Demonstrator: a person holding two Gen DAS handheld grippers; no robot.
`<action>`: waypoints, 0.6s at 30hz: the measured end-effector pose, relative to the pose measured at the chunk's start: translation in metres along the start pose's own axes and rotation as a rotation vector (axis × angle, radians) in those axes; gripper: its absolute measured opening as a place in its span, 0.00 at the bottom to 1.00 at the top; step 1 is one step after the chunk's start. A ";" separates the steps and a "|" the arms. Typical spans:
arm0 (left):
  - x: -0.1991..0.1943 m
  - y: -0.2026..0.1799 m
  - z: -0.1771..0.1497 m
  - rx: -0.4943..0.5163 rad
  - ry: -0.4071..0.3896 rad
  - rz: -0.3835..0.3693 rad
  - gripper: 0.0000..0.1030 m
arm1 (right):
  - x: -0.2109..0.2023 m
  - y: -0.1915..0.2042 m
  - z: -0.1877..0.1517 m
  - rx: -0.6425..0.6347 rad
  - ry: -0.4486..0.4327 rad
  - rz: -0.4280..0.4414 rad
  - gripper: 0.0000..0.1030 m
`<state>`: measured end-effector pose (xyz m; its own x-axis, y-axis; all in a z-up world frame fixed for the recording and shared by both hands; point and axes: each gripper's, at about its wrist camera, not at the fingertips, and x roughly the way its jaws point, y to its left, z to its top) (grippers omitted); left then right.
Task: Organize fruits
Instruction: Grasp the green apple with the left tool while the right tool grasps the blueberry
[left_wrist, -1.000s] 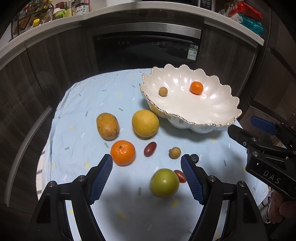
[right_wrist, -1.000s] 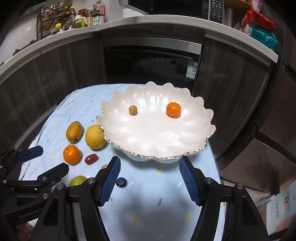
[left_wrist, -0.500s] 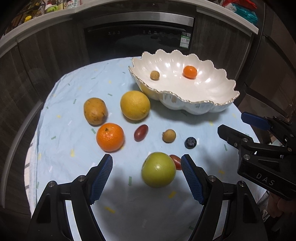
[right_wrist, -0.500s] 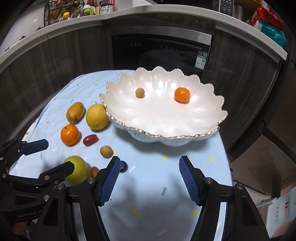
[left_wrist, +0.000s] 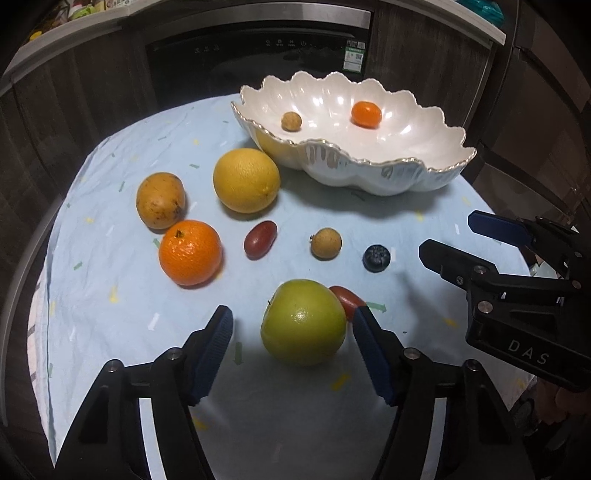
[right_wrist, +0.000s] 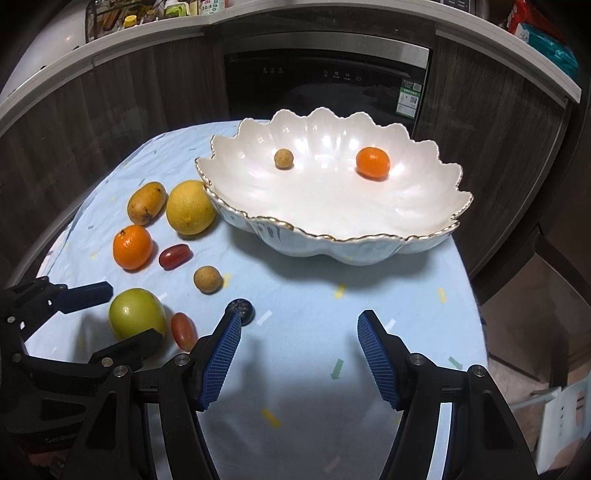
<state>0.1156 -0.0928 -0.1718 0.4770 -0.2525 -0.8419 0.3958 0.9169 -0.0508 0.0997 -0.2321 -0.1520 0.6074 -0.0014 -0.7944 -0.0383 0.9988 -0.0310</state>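
Green apple (left_wrist: 303, 321) lay on the blue cloth (left_wrist: 110, 314), now between the wide-open, empty jaws of the left gripper (left_wrist: 293, 343), which had advanced on it over the last second; a grasp appeared imminent. Touching its far right side sat a red cherry tomato (left_wrist: 346, 298), close to the right finger and liable to be pinched. Beyond lay a blueberry (left_wrist: 376, 258), longan (left_wrist: 325, 243) and orange (left_wrist: 190, 253). Scalloped bowl (right_wrist: 332, 243) stood behind. Right gripper (right_wrist: 299, 350) hovered open, holding nothing.

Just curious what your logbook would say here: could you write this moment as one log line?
left gripper: open, straddling green apple | right gripper: open, over cloth | bowl: small orange, longan
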 end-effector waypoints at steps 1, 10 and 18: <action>0.001 0.001 -0.001 0.000 0.003 -0.003 0.61 | 0.002 0.001 0.000 -0.005 0.001 0.004 0.65; 0.012 0.002 -0.003 -0.002 0.023 -0.040 0.53 | 0.015 0.012 0.002 -0.062 0.004 0.039 0.63; 0.014 -0.001 -0.002 0.009 0.005 -0.066 0.46 | 0.030 0.022 0.007 -0.095 0.020 0.071 0.52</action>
<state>0.1206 -0.0962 -0.1846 0.4455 -0.3103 -0.8398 0.4331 0.8957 -0.1012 0.1222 -0.2096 -0.1722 0.5845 0.0670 -0.8086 -0.1561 0.9873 -0.0310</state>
